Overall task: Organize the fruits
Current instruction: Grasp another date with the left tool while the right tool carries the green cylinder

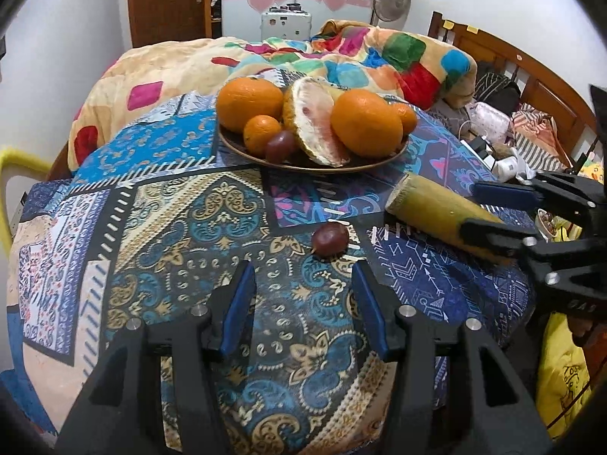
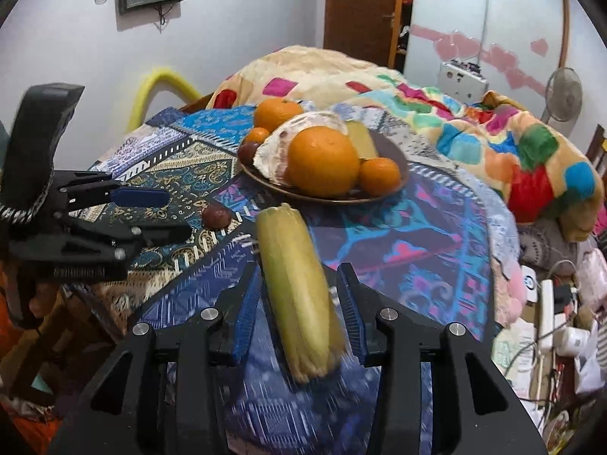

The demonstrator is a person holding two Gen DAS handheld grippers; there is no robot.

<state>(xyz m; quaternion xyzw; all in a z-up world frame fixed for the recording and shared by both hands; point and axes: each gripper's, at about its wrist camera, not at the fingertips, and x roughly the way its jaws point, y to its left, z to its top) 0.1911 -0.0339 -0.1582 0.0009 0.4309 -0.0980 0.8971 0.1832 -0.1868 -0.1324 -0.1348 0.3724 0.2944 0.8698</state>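
Note:
A brown plate (image 1: 242, 148) (image 2: 398, 159) holds oranges (image 1: 366, 123) (image 2: 322, 161), a peeled pomelo (image 1: 315, 129) and a dark passion fruit (image 1: 280, 146). Another passion fruit (image 1: 330, 239) (image 2: 216, 215) lies loose on the patterned cloth, just ahead of my open, empty left gripper (image 1: 303, 276) (image 2: 178, 214). A yellow corn cob in husk (image 2: 296, 288) (image 1: 436, 208) lies on the cloth. My right gripper (image 2: 299, 280) (image 1: 470, 208) is open with its fingers on either side of the cob, with gaps visible.
The table is round, covered by a patterned cloth (image 1: 189, 227). A bed with a colourful blanket (image 1: 379, 53) lies behind it. A yellow chair (image 1: 15, 163) stands at left. Cables and clutter (image 2: 546, 322) lie at right.

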